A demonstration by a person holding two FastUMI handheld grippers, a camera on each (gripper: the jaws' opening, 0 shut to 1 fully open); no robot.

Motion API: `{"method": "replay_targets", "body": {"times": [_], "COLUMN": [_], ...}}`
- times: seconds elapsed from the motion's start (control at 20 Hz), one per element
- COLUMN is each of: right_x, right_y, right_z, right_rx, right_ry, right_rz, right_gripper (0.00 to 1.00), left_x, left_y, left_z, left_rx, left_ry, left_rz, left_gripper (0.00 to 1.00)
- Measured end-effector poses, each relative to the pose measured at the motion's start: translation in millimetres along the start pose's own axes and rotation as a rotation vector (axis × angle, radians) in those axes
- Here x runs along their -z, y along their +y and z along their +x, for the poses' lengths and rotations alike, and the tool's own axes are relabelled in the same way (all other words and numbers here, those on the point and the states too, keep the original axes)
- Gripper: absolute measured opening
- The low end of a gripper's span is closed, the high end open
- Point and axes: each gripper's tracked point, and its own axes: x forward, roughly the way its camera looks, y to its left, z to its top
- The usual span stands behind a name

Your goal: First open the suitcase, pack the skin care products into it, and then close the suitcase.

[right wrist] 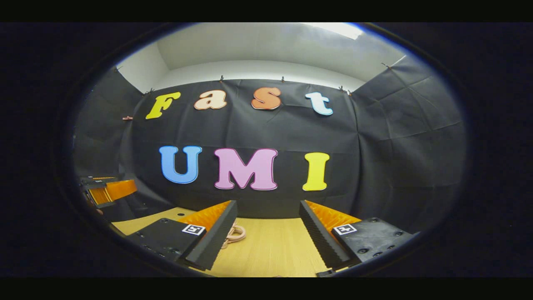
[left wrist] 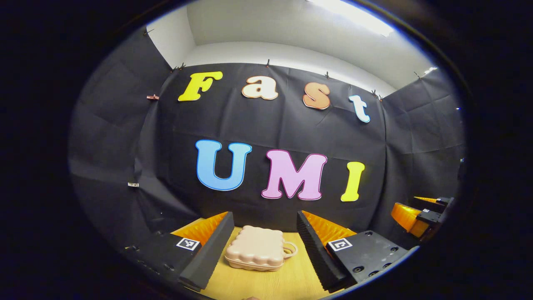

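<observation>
While both hand-held grippers spread | L view: shut suitcase [left wrist: 257, 248] whole | R view: handle [right wrist: 235, 234] peeks

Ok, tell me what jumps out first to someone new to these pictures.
A small pink suitcase lies closed on the wooden table, framed between the open fingers of the left gripper in the left gripper view. In the right gripper view, the right gripper also stands open over the table, with just the suitcase's handle peeking out beside its left finger. Each gripper also appears at the edge of the other's view.
</observation>
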Motion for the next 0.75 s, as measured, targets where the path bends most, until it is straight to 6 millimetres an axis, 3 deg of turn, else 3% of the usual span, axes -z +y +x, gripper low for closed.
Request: {"method": "replay_targets", "body": {"times": [0.25, 0.3, 0.35, 0.45, 0.75], "right_x": [-1, -3, -5, -7, -6], "right_y": [16, 17, 19, 21, 2], "right_z": [-1, -1, 0, 2, -1], "right_rx": [-0.031, -0.031, -0.032, -0.035, 0.013], "right_ry": [-0.005, -0.009, -0.014, -0.021, -0.021], "right_rz": [-0.030, -0.032, -0.034, -0.038, -0.065], "right_gripper": [0.95, 0.95, 0.95, 0.95, 0.95], "left_x": [-5, -6, -7, -8, -9], "left_y": [-6, -6, -5, -3, -14], "left_z": [2, 1, 2, 4, 3], "left_rx": [0.028, 0.029, 0.033, 0.032, 0.050], "left_ry": [-0.014, -0.021, -0.035, -0.051, -0.052], "left_rz": [0.059, 0.060, 0.071, 0.113, 0.111], "left_gripper": [0.96, 0.92, 0.96, 0.96, 0.96]}}
